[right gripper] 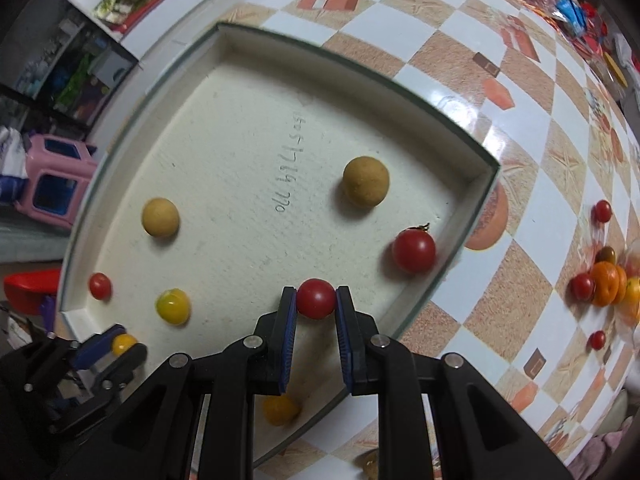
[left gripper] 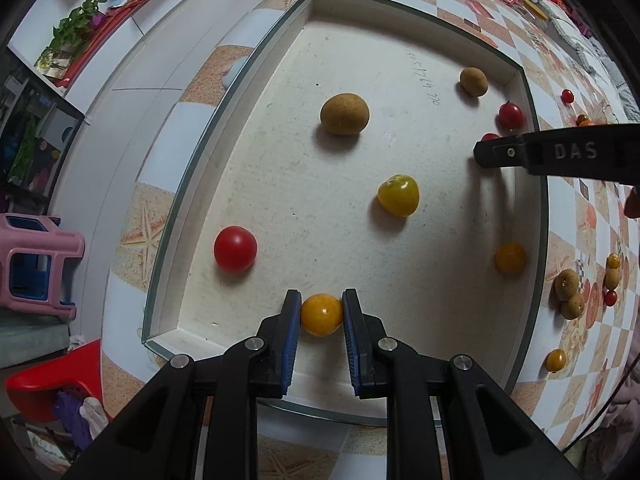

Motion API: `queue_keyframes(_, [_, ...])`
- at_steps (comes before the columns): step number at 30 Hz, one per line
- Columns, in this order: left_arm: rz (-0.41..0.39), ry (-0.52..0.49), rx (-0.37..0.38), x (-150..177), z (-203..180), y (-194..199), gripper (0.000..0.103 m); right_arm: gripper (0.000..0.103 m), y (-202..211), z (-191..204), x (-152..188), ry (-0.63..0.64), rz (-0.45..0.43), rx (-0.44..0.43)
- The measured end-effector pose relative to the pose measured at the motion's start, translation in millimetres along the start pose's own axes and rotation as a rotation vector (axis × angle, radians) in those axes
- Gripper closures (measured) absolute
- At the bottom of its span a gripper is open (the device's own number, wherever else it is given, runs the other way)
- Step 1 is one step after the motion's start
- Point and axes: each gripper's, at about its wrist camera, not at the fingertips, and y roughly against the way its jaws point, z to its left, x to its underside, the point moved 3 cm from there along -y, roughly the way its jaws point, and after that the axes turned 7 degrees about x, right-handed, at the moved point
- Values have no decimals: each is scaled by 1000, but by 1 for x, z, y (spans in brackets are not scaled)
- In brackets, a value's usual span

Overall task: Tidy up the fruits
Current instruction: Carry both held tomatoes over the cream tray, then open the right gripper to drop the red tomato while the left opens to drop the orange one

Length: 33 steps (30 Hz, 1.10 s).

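Note:
A shallow white tray [left gripper: 256,56] [right gripper: 476,168] lies on the checkered table. My left gripper [left gripper: 321,308] is shut on a yellow cherry tomato [left gripper: 321,314] above the tray's near edge; it also shows in the right wrist view [right gripper: 122,343]. My right gripper [right gripper: 316,298] is shut on a red cherry tomato [right gripper: 316,298] above the tray's right side; its finger [left gripper: 560,154] shows in the left wrist view. In the tray lie two brown longans [left gripper: 344,114] [left gripper: 473,81], a yellow-green tomato [left gripper: 399,195], red tomatoes [left gripper: 235,249] [left gripper: 510,116] and a yellow tomato [left gripper: 510,257].
Loose fruit lies on the table right of the tray: longans [left gripper: 567,284], small red tomatoes [right gripper: 602,211] [right gripper: 597,340], a yellow tomato [left gripper: 555,360] and an orange pile [right gripper: 608,283]. A pink stool [left gripper: 36,256] and a red stool [left gripper: 52,384] stand on the floor at left.

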Motion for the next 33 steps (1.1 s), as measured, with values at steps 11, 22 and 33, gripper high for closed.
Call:
queue_keyframes(11, [1,-43,-31,4,-18,-5,80,45,0,15,-5,45,5,23])
queue_keyframes(22, [21,-43,-34,0,-18,-5,80,15,24,5,-5,-19,-57,-29])
queue_keyframes(33, [-22,-54,11,4,-24,2,22,14,54,-23,12,-108,-114,-52])
